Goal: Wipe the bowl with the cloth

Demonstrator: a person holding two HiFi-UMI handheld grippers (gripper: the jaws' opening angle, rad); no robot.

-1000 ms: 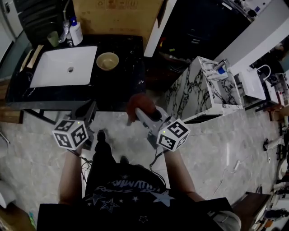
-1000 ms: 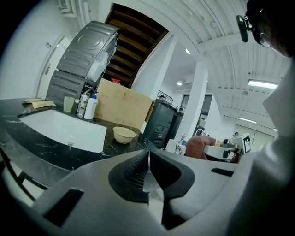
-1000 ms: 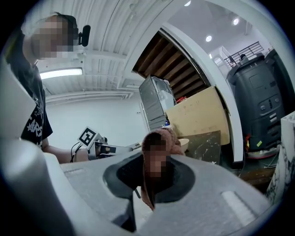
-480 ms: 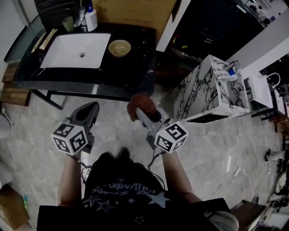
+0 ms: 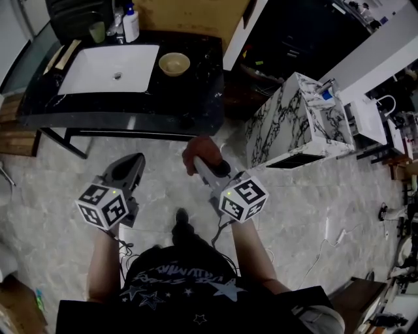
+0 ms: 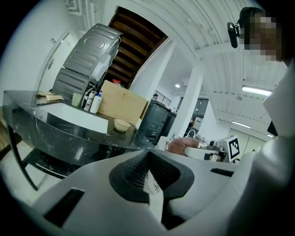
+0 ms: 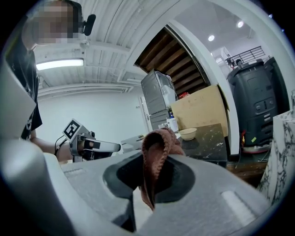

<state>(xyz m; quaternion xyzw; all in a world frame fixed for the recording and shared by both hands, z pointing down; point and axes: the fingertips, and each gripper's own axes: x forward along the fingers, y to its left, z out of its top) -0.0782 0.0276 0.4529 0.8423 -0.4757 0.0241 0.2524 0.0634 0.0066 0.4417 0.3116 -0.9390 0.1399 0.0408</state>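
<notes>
A small beige bowl stands on the black counter just right of the white sink; it also shows far off as the bowl and the bowl. My right gripper is shut on a brown cloth, which hangs bunched between the jaws as the cloth. My left gripper is shut with nothing in it. Both grippers hang over the floor, well short of the counter.
A white bottle and a green cup stand behind the sink. A marble-patterned block stands to the right of the counter. A cardboard sheet leans at the back. Cables lie on the grey floor.
The view has shifted as the person steps, and the counter now lies a little farther up the picture. Both grippers keep their places in front of the body; the cloth stays gripped.
</notes>
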